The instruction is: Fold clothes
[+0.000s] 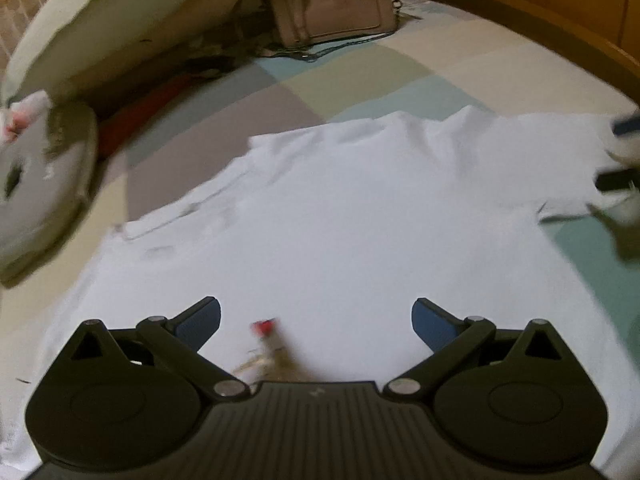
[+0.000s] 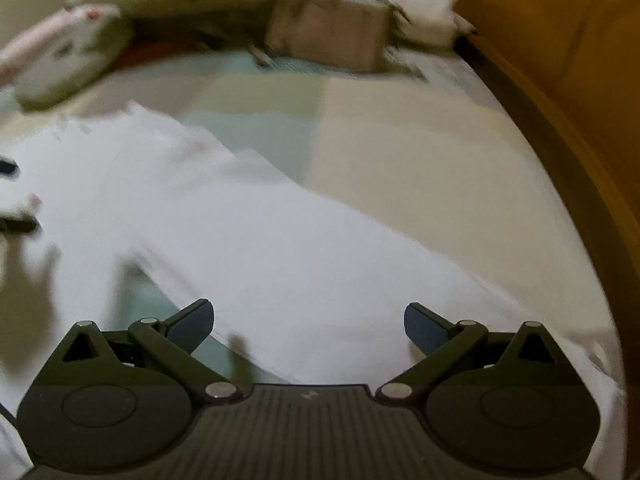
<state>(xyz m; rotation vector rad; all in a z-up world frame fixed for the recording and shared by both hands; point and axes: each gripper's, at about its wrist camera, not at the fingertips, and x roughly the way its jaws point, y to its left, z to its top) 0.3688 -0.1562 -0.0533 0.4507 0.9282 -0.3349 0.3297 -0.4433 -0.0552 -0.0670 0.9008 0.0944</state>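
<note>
white t-shirt (image 1: 340,216), spread flat on bed

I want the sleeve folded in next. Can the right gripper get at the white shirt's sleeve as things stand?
Probably yes. The right gripper is open and empty right over the white shirt, and nothing lies on the sleeve ahead of it.

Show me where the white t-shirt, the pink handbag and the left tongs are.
white t-shirt (image 1: 340,216): left wrist view, middle of its body.
pink handbag (image 1: 336,6): left wrist view, its front panel.
left tongs (image 1: 316,320): left wrist view, midway between the open blue tips.
</note>
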